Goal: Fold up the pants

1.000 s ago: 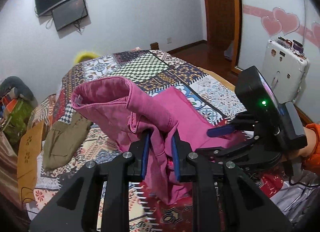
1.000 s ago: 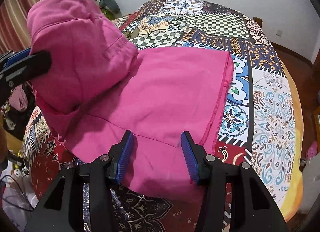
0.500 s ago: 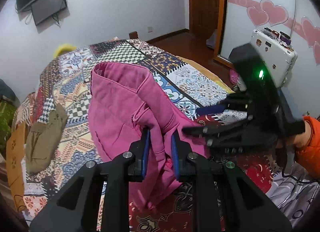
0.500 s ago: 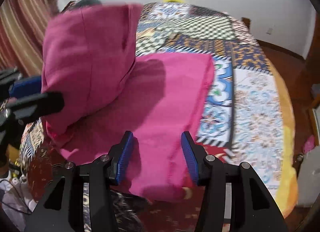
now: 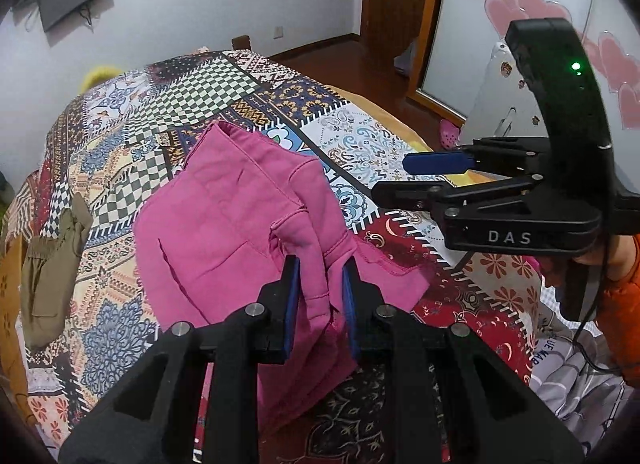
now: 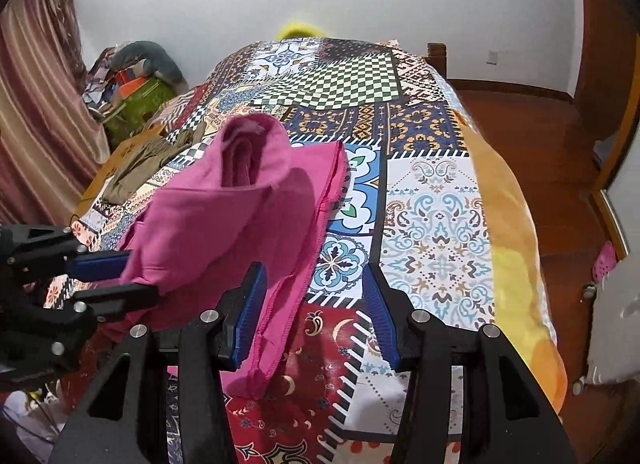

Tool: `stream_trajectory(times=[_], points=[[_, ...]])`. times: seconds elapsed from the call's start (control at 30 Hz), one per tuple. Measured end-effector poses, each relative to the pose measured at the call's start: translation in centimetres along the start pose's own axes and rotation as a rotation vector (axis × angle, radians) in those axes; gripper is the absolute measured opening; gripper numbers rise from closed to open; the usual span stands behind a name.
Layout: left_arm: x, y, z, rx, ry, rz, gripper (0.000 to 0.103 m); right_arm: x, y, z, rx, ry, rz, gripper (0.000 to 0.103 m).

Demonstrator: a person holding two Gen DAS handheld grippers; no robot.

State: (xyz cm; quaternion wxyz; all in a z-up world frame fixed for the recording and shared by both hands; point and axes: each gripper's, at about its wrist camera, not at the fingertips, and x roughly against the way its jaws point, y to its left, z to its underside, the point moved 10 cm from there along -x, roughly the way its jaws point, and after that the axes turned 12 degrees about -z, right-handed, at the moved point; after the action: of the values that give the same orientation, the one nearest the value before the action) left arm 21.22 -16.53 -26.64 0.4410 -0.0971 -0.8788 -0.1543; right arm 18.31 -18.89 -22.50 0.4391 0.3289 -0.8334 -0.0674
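Note:
The pink pants (image 5: 224, 224) lie bunched on the patchwork bedspread (image 5: 168, 104). My left gripper (image 5: 320, 288) is shut on a fold of the pants' near edge and holds it lifted. The pants also show in the right wrist view (image 6: 224, 216), draped over the left gripper (image 6: 112, 276). My right gripper (image 6: 316, 304) is open and empty, hovering above the bedspread just right of the pants' hem. In the left wrist view the right gripper (image 5: 404, 176) hangs open to the right of the pants.
An olive garment (image 5: 52, 276) lies on the bed's left side. A white suitcase (image 5: 504, 112) stands right of the bed. The wooden floor (image 6: 532, 128) and a door lie beyond. Clutter (image 6: 132, 84) and a curtain are at the left.
My left gripper has carried the pants' held fold forward and down over the rest. My right gripper has moved off the pants to the right, staying open.

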Motion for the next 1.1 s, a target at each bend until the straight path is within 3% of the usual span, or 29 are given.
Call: stream_trajectory(times=[0.2, 0.4, 0.57, 0.83, 1.1], points=[[-0.2, -0.7, 0.1, -0.022, 0.015, -0.008, 0.021, 0.0, -0.1, 0.1, 0.005, 0.008, 0.005, 0.046], [0.7, -1.3, 0.1, -0.005, 0.013, 0.035, 0.048, 0.1, -0.2, 0.2, 0.01, 0.011, 0.015, 0.046], [1.9, -0.5, -0.8, 0.018, -0.029, 0.002, 0.048, 0.5, -0.3, 0.0, 0.01, 0.001, 0.018, 0.046], [2.4, 4.3, -1.2, 0.075, -0.053, -0.093, 0.054, 0.9, 0.5, -0.2, 0.036, -0.001, 0.02, 0.046], [-0.1, 11.1, 1.2, 0.139, 0.024, -0.2, 0.055, 0.6, 1.3, 0.7, 0.06, 0.03, 0.016, 0.046]])
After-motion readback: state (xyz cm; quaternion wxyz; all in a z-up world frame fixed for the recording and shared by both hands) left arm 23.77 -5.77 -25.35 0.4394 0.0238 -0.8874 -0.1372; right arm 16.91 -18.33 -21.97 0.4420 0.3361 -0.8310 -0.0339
